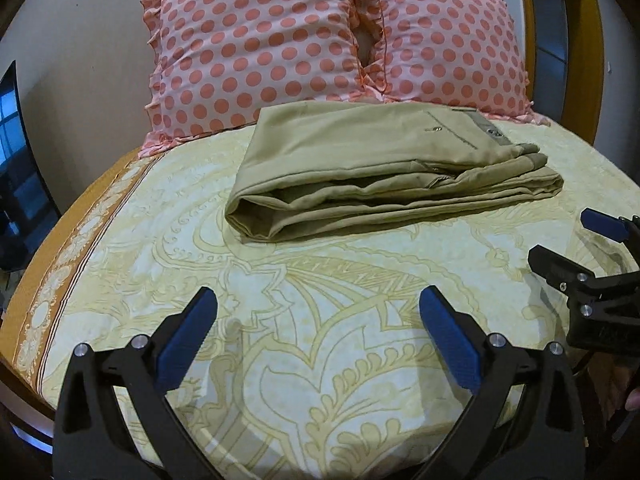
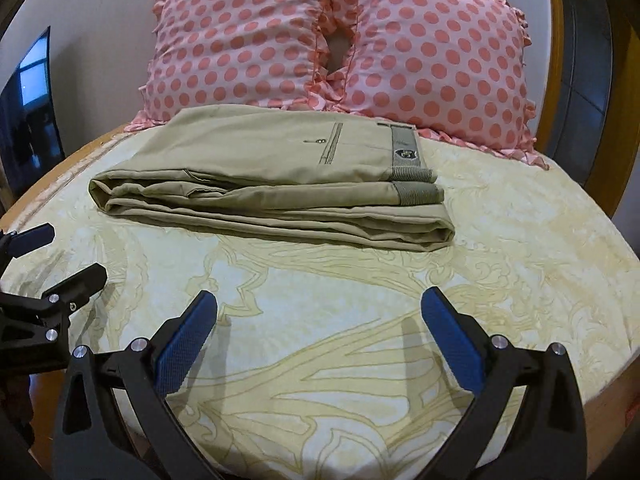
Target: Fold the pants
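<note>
Khaki pants (image 1: 376, 168) lie folded in a compact stack on the bed, waistband and back pocket on top, just in front of the pillows. They also show in the right wrist view (image 2: 272, 184). My left gripper (image 1: 318, 300) is open and empty, hovering over the sheet short of the pants. My right gripper (image 2: 319, 300) is open and empty, also short of the pants. The right gripper shows at the right edge of the left wrist view (image 1: 568, 240). The left gripper shows at the left edge of the right wrist view (image 2: 68, 252).
Two pink polka-dot pillows (image 1: 260, 48) (image 2: 432, 60) lean at the head of the bed. The bed has a cream patterned sheet (image 1: 320, 360) with an orange border (image 1: 60, 248). A dark screen (image 2: 28, 108) stands at the left, a wooden frame at the right.
</note>
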A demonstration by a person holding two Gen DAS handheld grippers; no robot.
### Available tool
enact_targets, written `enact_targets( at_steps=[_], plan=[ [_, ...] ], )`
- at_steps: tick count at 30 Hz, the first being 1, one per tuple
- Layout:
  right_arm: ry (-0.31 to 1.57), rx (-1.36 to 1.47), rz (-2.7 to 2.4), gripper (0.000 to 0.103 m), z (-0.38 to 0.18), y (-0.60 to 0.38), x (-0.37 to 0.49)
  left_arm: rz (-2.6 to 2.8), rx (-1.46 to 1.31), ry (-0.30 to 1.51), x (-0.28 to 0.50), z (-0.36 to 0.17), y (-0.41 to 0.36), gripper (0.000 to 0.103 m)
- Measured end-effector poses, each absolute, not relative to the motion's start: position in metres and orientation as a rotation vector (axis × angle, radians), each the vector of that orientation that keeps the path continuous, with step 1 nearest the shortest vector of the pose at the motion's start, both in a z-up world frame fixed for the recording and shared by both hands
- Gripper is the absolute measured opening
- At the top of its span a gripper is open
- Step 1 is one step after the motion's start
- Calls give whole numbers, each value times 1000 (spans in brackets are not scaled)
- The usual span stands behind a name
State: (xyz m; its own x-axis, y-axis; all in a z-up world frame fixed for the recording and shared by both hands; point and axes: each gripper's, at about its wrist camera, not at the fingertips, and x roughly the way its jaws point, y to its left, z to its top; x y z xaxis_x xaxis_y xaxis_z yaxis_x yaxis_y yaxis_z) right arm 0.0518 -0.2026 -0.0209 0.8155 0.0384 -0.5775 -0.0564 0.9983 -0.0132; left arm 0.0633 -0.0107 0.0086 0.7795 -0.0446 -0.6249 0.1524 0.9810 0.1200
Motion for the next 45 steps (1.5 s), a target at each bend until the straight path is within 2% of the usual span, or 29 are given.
enact_targets(
  at_steps=[3, 7, 45],
  plan=[
    [646, -2, 45, 102, -25, -206, 55, -91, 173, 677, 63, 6, -13, 101],
    [663, 21, 17, 102, -25, -207, 54, -82, 49, 718, 63, 2, -2, 101],
    [661, 26, 1, 102, -24, -208, 53, -80, 55, 697, 57, 0, -1, 101]
  ],
)
